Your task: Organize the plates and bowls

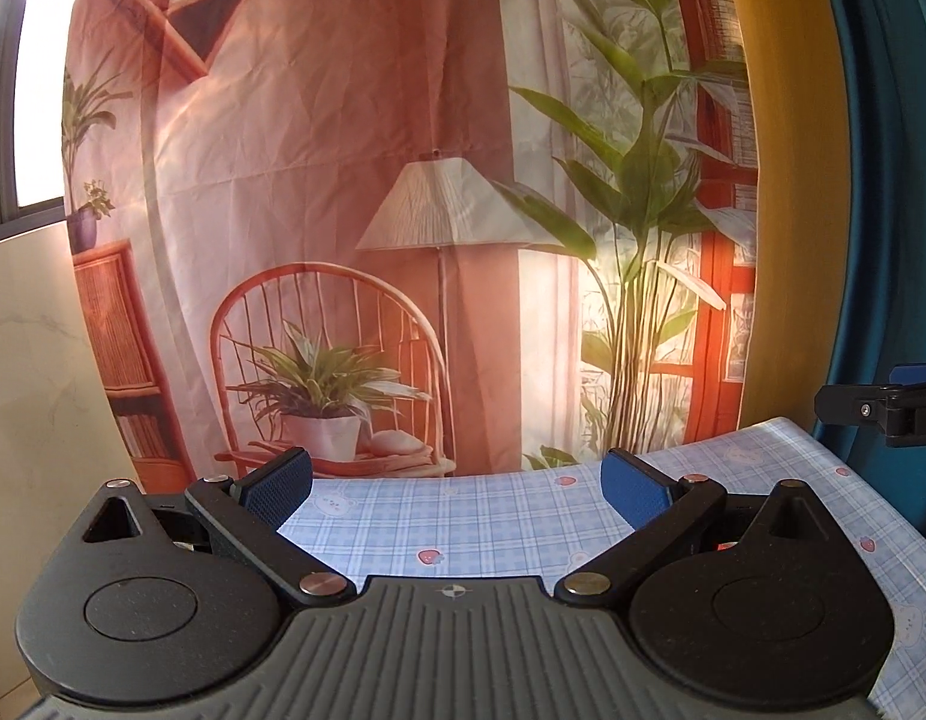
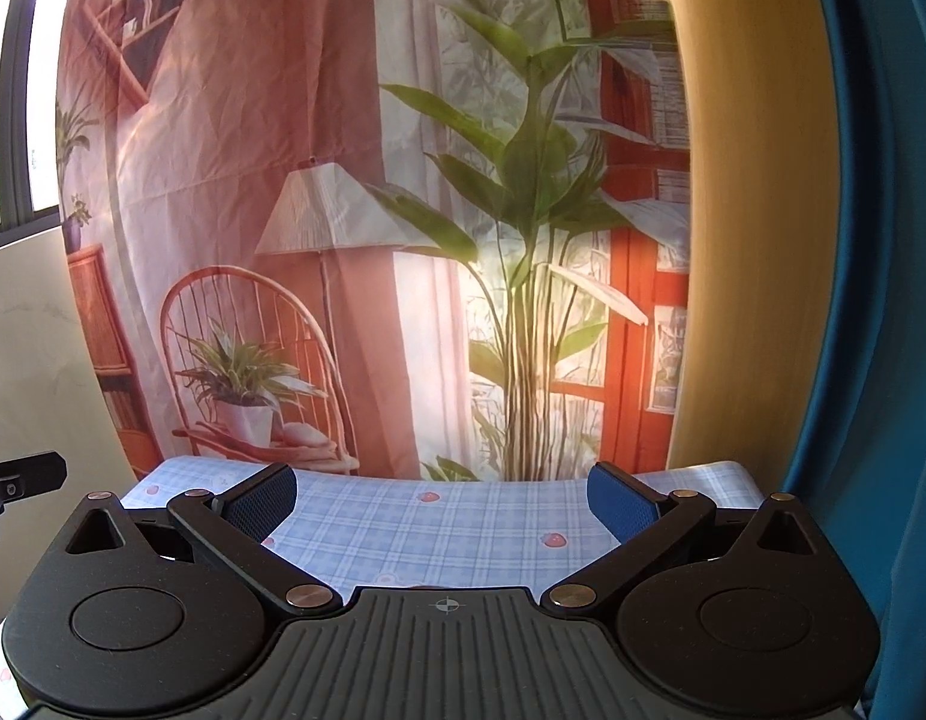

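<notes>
Letter "D": white, on the black body of the right gripper point(image 1: 883, 411), cut off at the right edge of the left wrist view.
Crosshair mark: moulded on the ribbed housing, bottom centre of both views.
Other text: none legible.

A blue plaid tablecloth point(image 1: 463, 522) with small strawberry prints covers the table. Toward twelve o'clock behind it hangs a printed backdrop point(image 1: 355, 180) showing a lamp, chair and plants. At three o'clock, a teal curtain point(image 2: 871, 300).
</notes>
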`<state>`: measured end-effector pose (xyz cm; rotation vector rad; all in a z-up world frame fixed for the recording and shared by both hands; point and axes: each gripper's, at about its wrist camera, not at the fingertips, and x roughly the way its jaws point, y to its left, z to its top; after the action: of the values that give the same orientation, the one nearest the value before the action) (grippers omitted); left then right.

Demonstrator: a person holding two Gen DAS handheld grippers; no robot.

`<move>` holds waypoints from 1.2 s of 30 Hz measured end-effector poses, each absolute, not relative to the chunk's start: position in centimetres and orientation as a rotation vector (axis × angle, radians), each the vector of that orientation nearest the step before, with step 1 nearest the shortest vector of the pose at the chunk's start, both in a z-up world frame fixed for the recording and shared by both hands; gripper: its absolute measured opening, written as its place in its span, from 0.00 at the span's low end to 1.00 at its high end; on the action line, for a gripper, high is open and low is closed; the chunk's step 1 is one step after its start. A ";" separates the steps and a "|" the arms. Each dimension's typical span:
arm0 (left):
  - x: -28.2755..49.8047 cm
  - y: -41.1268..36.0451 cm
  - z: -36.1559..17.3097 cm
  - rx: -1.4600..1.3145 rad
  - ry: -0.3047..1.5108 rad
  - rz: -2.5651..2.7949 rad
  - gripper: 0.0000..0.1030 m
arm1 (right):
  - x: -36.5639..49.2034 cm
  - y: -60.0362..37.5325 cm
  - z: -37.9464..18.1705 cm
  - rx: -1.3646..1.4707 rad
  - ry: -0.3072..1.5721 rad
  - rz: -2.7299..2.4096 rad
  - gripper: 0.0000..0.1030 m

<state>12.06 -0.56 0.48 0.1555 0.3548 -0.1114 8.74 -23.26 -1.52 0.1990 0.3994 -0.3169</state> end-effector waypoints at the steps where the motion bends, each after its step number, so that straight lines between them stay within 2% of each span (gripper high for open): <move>1: 11.8 -0.5 0.6 0.158 0.351 -0.104 1.00 | 8.5 -22.9 -1.3 0.193 0.400 -0.316 1.00; 17: 4.7 0.7 3.7 0.121 0.300 -0.074 1.00 | 2.4 -18.5 1.8 0.166 0.335 -0.331 1.00; 26: 0.6 1.2 3.1 0.115 0.317 -0.096 1.00 | -2.1 -15.7 2.2 0.174 0.308 -0.333 1.00; 36: 0.1 1.6 2.8 0.108 0.319 -0.098 1.00 | -3.6 -13.8 2.1 0.143 0.305 -0.323 1.00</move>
<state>0.11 1.64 2.75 0.1078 0.3187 -0.0979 -3.58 -13.80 2.08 0.1427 0.3047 -0.3226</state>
